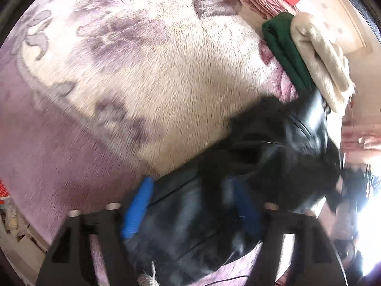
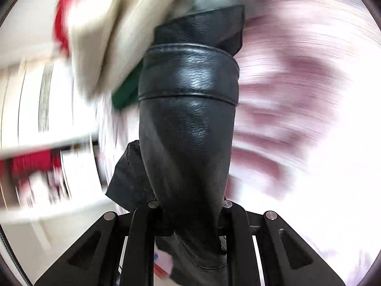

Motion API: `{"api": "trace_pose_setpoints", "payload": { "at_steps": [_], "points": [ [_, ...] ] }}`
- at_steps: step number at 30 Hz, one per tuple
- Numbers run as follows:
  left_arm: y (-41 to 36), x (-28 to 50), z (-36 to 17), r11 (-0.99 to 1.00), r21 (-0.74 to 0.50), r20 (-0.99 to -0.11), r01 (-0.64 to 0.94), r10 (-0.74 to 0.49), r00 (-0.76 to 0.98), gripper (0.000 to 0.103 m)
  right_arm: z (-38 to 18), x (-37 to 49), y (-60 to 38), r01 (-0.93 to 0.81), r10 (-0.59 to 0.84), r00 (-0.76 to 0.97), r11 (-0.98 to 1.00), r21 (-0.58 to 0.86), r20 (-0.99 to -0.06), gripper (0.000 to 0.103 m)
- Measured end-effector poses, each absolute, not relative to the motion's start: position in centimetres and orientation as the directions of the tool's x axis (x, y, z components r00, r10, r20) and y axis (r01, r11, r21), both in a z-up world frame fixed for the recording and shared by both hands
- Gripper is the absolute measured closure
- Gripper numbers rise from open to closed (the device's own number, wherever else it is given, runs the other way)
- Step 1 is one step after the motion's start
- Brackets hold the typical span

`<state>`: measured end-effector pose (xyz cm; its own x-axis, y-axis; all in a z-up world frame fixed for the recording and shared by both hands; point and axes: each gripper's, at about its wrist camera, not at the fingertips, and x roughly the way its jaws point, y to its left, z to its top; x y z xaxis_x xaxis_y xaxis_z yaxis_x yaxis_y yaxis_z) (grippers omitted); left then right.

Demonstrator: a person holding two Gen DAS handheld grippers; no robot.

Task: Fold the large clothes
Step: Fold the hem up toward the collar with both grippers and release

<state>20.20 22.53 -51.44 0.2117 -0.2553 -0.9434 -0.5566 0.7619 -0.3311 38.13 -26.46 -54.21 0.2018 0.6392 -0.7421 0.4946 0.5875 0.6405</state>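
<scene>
Left wrist view: black leather jacket lies blurred on plush floral blanket, long axis toward upper right. Left hand-held gripper spread wide, blue pads not pressing the leather. Folded green cloth and beige towel just beyond.

Right wrist view: right hand-held gripper pinching jacket sleeve, smooth grainy tube pointing straight away, cuff band at far end. Background motion-blurred.

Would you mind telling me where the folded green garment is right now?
In the left wrist view the folded green garment lies at the upper right on the floral blanket, tucked against the cream garment, just above the black leather jacket.
</scene>
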Motion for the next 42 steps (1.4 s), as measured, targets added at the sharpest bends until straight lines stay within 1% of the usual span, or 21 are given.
{"api": "trace_pose_setpoints", "payload": {
  "at_steps": [2,4,5,7,9,10,11,12,15,19,22,23,24,27,30,33,35,37,38,40,42],
  "points": [
    [21.5,18.6,-51.3,0.781,-0.304,-0.952,-0.546,-0.244,0.183,0.022,-54.2,32.3,-31.9,0.613,0.581,0.176,0.567,0.550,-0.795,0.083],
    [19.8,17.9,-51.7,0.799,-0.274,-0.962,-0.536,-0.236,0.138,0.022,-55.7,27.9,-36.7,0.720,0.569,0.064,0.543,0.432,-0.820,0.072],
    [18.7,17.5,-52.1,0.808,-0.266,-0.963,-0.526,-0.242,0.116,0.022,-56.2,26.5,-38.3,0.751,0.580,0.015,0.532,0.392,-0.814,0.062],
    [16.4,17.9,-52.4,0.816,-0.274,-0.960,-0.509,-0.263,0.095,0.022,-56.2,23.9,-41.1,0.794,0.620,-0.037,0.494,0.354,-0.784,0.059],
    [13.7,18.4,-52.1,0.826,-0.300,-0.952,-0.477,-0.289,0.098,0.022,-54.4,21.8,-43.5,0.790,0.606,-0.063,0.516,0.332,-0.793,0.052],
    [12.0,19.0,-52.1,0.835,-0.312,-0.948,-0.453,-0.304,0.094,0.022,-52.9,21.2,-44.7,0.765,0.569,-0.077,0.560,0.317,-0.819,0.046],
    [10.1,19.8,-52.1,0.848,-0.317,-0.947,-0.424,-0.309,0.088,0.022,-51.5,20.9,-45.2,0.743,0.534,-0.087,0.597,0.302,-0.841,0.031],
    [8.8,20.6,-52.1,0.855,-0.322,-0.945,-0.405,-0.315,0.088,0.022,-49.8,20.8,-45.6,0.709,0.481,-0.100,0.648,0.276,-0.871,0.027],
    [4.6,23.6,-53.2,0.868,-0.348,-0.936,-0.353,-0.340,0.087,0.022,-47.2,22.5,-45.9,0.575,0.393,-0.105,0.774,0.267,-0.914,0.026],
    [3.0,27.5,-56.0,0.895,-0.280,-0.960,-0.348,-0.272,0.073,0.022,-46.2,27.7,-37.7,0.245,0.479,-0.100,0.861,0.445,-0.872,0.027],
    [3.9,28.2,-58.3,0.878,-0.290,-0.955,-0.380,-0.293,0.051,0.016,-48.0,31.9,-31.0,0.086,0.478,-0.140,0.878,0.470,-0.867,0.041],
    [4.0,28.1,-58.7,0.871,-0.303,-0.950,-0.386,-0.307,0.054,0.014,-49.1,33.3,-29.2,0.065,0.466,-0.152,0.885,0.462,-0.872,0.054],
    [4.4,27.9,-58.8,0.865,-0.319,-0.945,-0.386,-0.320,0.064,0.014,-50.5,34.6,-27.9,0.052,0.439,-0.166,0.898,0.437,-0.883,0.059],
    [5.3,27.5,-59.0,0.848,-0.347,-0.936,-0.401,-0.341,0.087,0.014,-54.9,36.7,-26.9,0.046,0.354,-0.219,0.935,0.352,-0.909,0.060],
    [6.5,27.0,-59.1,0.837,-0.352,-0.933,-0.419,-0.349,0.086,0.013,-58.1,37.7,-27.4,0.108,0.393,-0.266,0.920,0.378,-0.880,0.060],
    [6.4,27.3,-58.3,0.840,-0.335,-0.939,-0.426,-0.337,0.074,0.013,-56.4,37.8,-28.2,0.119,0.411,-0.287,0.912,0.394,-0.865,0.060],
    [6.8,26.3,-56.3,0.853,-0.296,-0.954,-0.430,-0.289,0.083,0.013,-54.2,38.0,-27.2,0.036,0.396,-0.256,0.916,0.400,-0.882,0.060],
    [7.2,24.7,-54.7,0.869,-0.235,-0.972,-0.436,-0.218,0.089,0.013,-50.9,36.3,-26.0,-0.093,0.394,-0.252,0.899,0.427,-0.884,0.068],
    [7.6,23.6,-54.0,0.878,-0.189,-0.982,-0.439,-0.166,0.091,0.013,-50.7,35.9,-25.2,-0.127,0.394,-0.263,0.891,0.436,-0.881,0.083],
    [8.5,22.0,-53.5,0.887,-0.112,-0.993,-0.448,-0.088,0.074,0.013,-50.8,34.2,-23.3,-0.199,0.384,-0.308,0.869,0.454,-0.870,0.088],
    [9.5,20.6,-54.0,0.877,-0.075,-0.997,-0.474,-0.058,0.052,0.013,-52.9,32.9,-21.1,-0.284,0.299,-0.343,0.871,0.402,-0.890,0.095]
  ]
}}
